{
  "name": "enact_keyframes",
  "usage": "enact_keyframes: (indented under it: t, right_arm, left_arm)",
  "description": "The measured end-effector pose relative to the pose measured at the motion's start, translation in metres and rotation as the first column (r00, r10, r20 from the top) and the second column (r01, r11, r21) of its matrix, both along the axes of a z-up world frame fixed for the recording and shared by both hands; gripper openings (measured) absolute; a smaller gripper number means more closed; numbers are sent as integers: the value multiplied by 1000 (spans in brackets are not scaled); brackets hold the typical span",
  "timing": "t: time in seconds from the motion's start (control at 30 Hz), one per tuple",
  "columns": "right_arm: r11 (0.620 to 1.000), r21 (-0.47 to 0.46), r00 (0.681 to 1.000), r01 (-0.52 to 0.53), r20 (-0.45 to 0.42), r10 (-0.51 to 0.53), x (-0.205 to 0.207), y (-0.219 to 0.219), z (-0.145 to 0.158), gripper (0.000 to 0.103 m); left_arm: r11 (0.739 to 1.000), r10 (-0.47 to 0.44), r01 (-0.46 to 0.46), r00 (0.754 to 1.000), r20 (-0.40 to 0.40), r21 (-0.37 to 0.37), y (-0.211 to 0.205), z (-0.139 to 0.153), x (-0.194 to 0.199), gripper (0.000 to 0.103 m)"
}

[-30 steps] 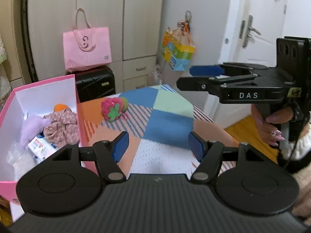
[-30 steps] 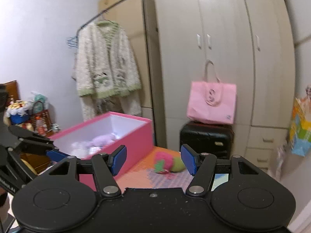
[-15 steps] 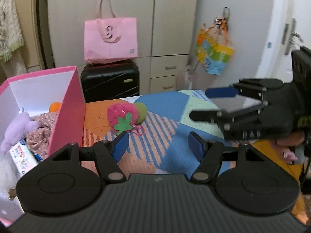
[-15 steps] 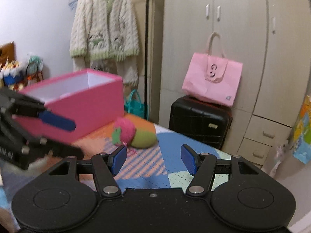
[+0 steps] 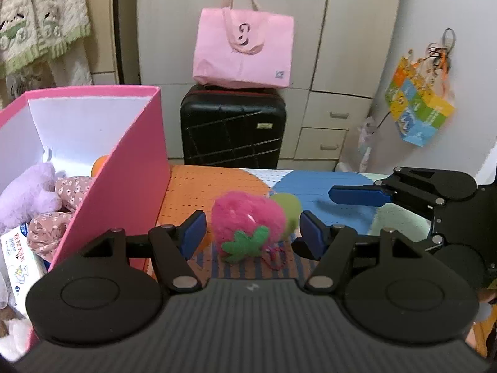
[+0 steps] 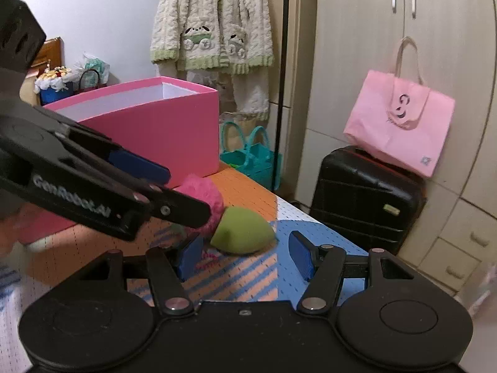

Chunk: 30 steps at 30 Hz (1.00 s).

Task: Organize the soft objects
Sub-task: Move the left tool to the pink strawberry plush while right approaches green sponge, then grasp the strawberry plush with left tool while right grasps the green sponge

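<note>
Left wrist view: the left tongs [image 5: 252,231] stood released, their blue pads either side of, and apart from, the fuzzy pink strawberry-shaped plush toy with a green felt leaf [image 5: 247,222], which lay on the worktop covered by a patchwork cloth of orange, blue and striped panels [image 5: 214,183], just beside the tall pink cardboard box with a white interior [image 5: 124,168]. A smooth green teardrop-shaped soft object [image 6: 243,233] touched the strawberry on its far side. In the right wrist view the right tongs [image 6: 245,256] were likewise released and empty, framing the green piece from short of it. The box already held a lilac plush [image 5: 25,194] and a floral fabric item [image 5: 46,227]. To do the pick-up well, each tool would best advance until its pads flank the widest part of its toy, close gently so the pile compresses without slipping, and keep clear of the other tool, since the two toys lay in contact and the arms crossed closely.
</note>
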State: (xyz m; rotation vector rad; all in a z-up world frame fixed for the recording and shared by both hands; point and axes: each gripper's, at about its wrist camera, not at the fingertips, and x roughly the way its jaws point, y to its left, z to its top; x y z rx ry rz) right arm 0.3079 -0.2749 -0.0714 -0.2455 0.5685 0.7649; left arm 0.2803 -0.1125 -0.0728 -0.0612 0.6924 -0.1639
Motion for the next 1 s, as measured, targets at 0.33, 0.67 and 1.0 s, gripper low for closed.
enact_keyframes:
  t: [0.33,0.67,1.0]
  right_arm:
    - [997,-25,995,-78,-70,76,22,11,-14,66]
    - [993,-9,989,-114,-93,112,34,8,-22,74]
    - [994,-10,992,-111,-61,111,29,10,-24,61]
  left_arm:
    - [996,12,-21,995,-97,-89,4,-21,18,65]
    - [992,-3,-11,995,-103,-128,8,-28,22,55]
    - [993,-26,17,997,-71,-119,6,-25,18,45]
